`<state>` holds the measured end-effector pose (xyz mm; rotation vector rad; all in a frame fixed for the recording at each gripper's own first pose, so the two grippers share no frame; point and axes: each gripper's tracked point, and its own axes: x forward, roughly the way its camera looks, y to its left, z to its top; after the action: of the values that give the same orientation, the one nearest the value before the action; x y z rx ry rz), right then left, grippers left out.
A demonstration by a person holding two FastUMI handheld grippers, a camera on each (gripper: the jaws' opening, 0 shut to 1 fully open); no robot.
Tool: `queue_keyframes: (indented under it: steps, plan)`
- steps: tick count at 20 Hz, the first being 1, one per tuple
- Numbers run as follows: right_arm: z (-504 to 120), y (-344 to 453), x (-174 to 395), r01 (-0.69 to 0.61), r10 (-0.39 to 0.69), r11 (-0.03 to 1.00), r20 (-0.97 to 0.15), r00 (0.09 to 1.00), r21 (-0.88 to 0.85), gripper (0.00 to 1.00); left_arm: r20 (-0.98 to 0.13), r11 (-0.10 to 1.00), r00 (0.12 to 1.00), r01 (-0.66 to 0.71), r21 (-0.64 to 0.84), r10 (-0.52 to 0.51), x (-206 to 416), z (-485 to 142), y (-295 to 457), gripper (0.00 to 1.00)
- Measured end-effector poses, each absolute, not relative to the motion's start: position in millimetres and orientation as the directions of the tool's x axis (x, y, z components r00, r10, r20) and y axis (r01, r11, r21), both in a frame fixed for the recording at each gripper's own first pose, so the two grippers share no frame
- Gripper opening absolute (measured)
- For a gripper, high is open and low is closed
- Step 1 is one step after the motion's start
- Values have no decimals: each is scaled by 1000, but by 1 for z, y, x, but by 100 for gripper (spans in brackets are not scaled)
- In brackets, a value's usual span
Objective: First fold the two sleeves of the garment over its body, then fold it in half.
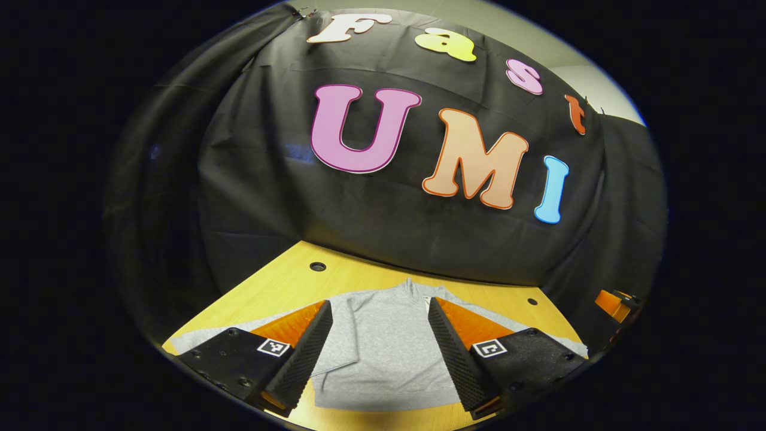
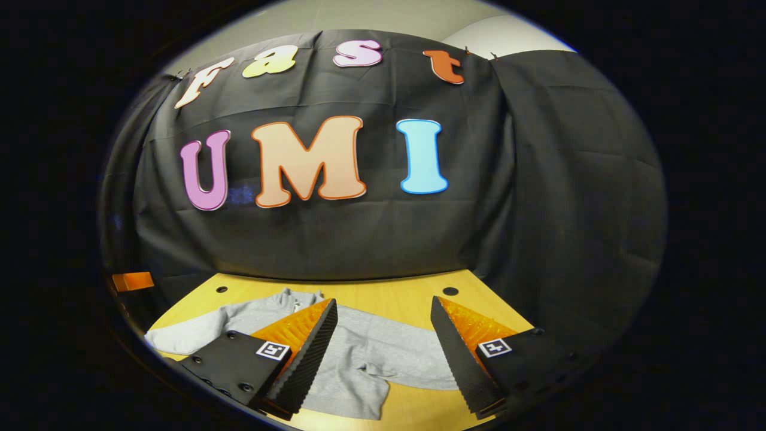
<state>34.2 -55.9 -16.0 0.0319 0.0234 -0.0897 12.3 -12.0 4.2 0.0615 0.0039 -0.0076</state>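
Both grippers are held released above the near edge of the table, with nothing between the fingers of either. In the left gripper view the left gripper is seen with its jaws spread wide, and the body of the light grey long-sleeved knit sweatshirt is framed between them. In the right gripper view the right gripper is likewise spread, poised over the sweatshirt's right-hand side.

The sweatshirt is laid flat on the yellow wooden tabletop, collar toward the black cloth wall and hem toward the grippers. Its sleeves are spread outward to either side; in the right gripper view one sleeve is seen stretched out across the wood toward the table's left edge, and the other sleeve runs out under the right gripper. A loose fold of cloth is seen near the hem; it cannot be told whether this is a crease or a doubled layer.

The task is judged to be at its very start: neither sleeve has been brought over the body, and the half fold is not yet begun. Both sleeve folds and the final fold are left to be done.
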Motion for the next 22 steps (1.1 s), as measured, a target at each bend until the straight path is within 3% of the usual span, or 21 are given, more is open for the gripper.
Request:
queue_keyframes:
  steps: [11, 15, 22]
  plan:
    - [-89, -263, 25, 440, -428, 896, -143, 892, 64, 97, -28, 999, 999, -13, 52, 15, 19, 1, -4, 94]
    - [-135, -326, 21, 504, -482, 861, -211, 850, 66, 97, -30, 998, 999, -44, 46, 45, 21, 0, 2, 94]
    - [-241, -390, 34, 578, -486, 811, -442, 754, 95, 95, -47, 995, 995, -88, 38, 90, 19, -6, 9, 94]
